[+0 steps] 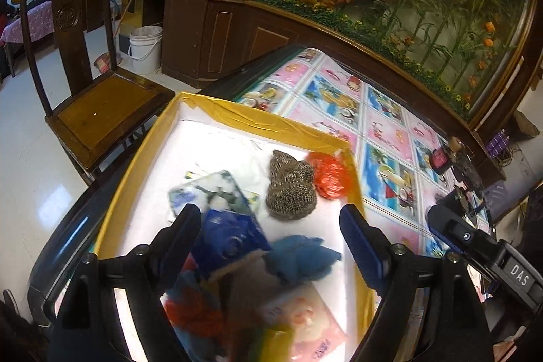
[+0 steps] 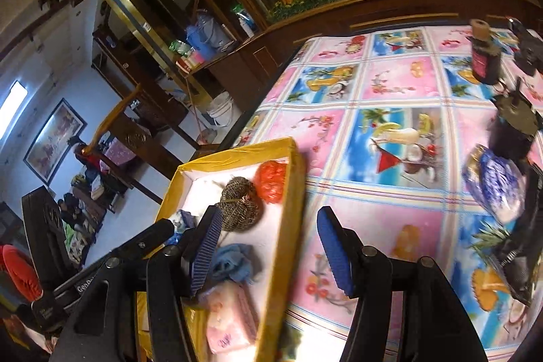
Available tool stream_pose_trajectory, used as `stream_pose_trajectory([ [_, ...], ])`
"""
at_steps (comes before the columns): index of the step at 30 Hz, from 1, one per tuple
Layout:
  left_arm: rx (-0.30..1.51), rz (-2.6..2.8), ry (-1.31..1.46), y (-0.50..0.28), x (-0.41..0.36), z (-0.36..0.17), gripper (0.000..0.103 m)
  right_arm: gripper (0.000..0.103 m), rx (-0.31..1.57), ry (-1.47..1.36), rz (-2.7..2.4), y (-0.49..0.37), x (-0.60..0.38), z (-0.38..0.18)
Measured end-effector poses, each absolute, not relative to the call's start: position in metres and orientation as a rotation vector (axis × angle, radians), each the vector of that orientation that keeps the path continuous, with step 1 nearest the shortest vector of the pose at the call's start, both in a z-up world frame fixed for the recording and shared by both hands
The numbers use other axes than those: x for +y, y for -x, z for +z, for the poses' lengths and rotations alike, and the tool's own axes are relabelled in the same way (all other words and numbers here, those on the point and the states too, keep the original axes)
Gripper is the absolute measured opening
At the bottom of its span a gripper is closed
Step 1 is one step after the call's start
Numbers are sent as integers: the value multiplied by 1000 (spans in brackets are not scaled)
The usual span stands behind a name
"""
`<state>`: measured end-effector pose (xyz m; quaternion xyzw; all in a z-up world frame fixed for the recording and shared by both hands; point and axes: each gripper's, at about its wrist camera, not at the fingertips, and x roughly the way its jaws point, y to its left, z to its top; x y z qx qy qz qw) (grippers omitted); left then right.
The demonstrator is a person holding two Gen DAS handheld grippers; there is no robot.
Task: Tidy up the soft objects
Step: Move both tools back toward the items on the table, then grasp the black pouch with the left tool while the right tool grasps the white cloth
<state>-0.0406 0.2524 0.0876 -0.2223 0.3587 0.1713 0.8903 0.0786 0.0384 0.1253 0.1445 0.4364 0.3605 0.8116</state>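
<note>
The left gripper (image 1: 271, 233) stands wide open over the yellow box (image 1: 258, 119), its blue-padded fingers (image 1: 359, 243) clear of everything, nothing gripped between them. Below the gap lie a blue cloth (image 1: 302, 255), a blue packet (image 1: 230, 236) and a blurred brown thing whose contact with the fingers cannot be told. Further out in the box sit a mesh scrubber (image 1: 292, 189), an orange bag (image 1: 329, 175) touching it, a pale packet (image 1: 207, 192) and, nearest the camera, a pink packet (image 1: 305, 318) and red fluff (image 1: 193, 311). The right gripper (image 2: 268, 246) is also parted and empty, one finger (image 2: 203, 250) over the box's inside, the other over the tablecloth (image 2: 390, 209), straddling the box's right wall. On the cloth well to the right lie a blue-and-white bag (image 2: 499, 189), a dark bottle (image 2: 485, 56) and dark clutter at the edge. A wooden chair (image 1: 101, 107) stands beside the table.
</note>
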Motion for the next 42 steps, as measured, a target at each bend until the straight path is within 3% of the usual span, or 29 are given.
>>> stream_pose_trajectory([
  [12,785,153,281,9,138,94,87,63,847,-361,627,-83,-102,122],
  [26,944,-116,32,-103,-49,46,87,69,795,-583,202,-120,-288,111],
  [27,949,-108,-2,-109,-58,39,84,69,808,-592,206,-122,-290,108],
  [29,964,-62,-60,-115,-69,24,33,69,829,-596,216,-122,-287,105],
  [38,931,-76,-52,-59,-38,21,28,79,943,-258,176,-146,-231,75],
  [40,926,-56,-21,-46,-17,21,28,79,990,-183,172,-148,-219,63],
  [42,916,-30,14,-41,2,22,28,72,1001,-116,169,-142,-204,56],
])
